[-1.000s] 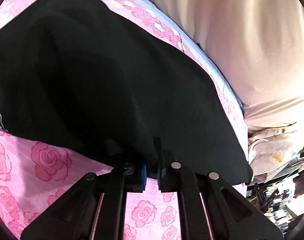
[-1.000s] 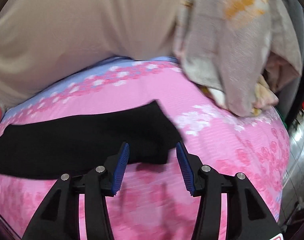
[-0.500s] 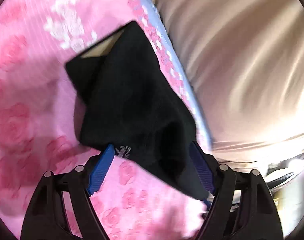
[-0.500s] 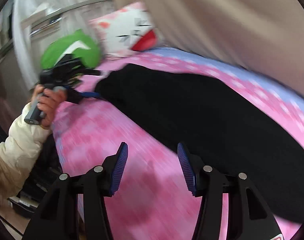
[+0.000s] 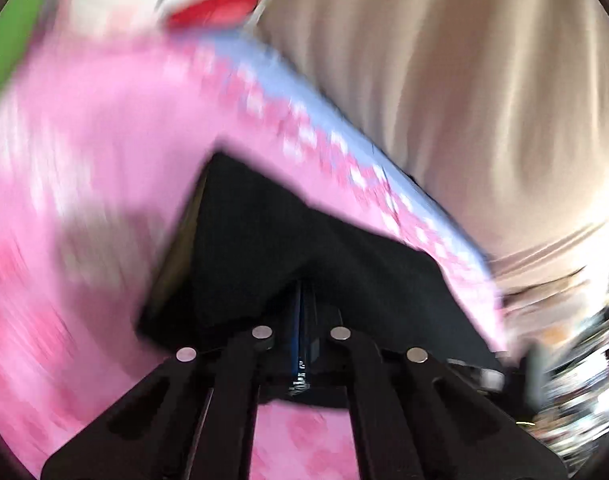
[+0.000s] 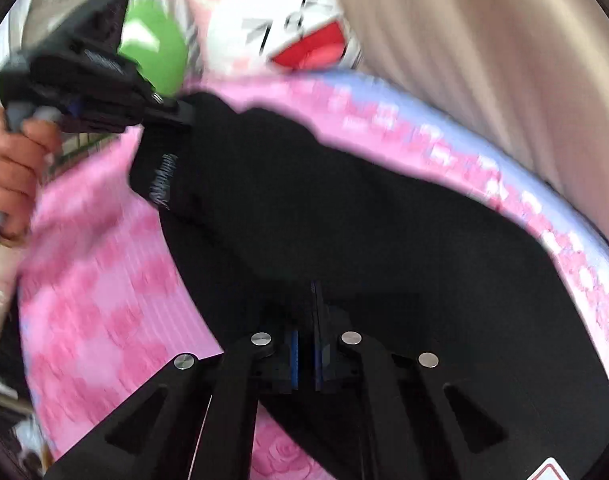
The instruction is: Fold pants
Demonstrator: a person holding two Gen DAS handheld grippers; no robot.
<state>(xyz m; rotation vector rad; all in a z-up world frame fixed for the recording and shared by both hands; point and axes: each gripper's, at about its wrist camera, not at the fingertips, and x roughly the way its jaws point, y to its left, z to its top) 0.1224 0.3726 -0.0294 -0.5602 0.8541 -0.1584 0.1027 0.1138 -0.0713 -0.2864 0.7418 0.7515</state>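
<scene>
Black pants (image 6: 344,208) lie spread on a pink bed, with a white-lettered waistband (image 6: 164,176) at their left end. My left gripper (image 5: 306,300) is closing tight on a raised fold of the pants (image 5: 288,232), and the cloth drapes over its fingertips. In the right wrist view the left gripper (image 6: 176,110) grips the waistband corner, lifted off the sheet. My right gripper (image 6: 306,312) is closing on the black cloth further along the near edge, with the fabric pinched between its blue pads. Both views are motion-blurred.
The pink rose-patterned sheet (image 5: 84,160) covers the bed. A beige cover (image 5: 464,80) bulges along the far side. A white cat-face pillow (image 6: 272,20) and a green cushion (image 6: 156,48) sit at the head. A hand (image 6: 8,160) holds the left gripper.
The left gripper opened wide around the waistband end, then shut on it and lifted. The right gripper swung from the leg end toward the pillows and shut on the pants.
</scene>
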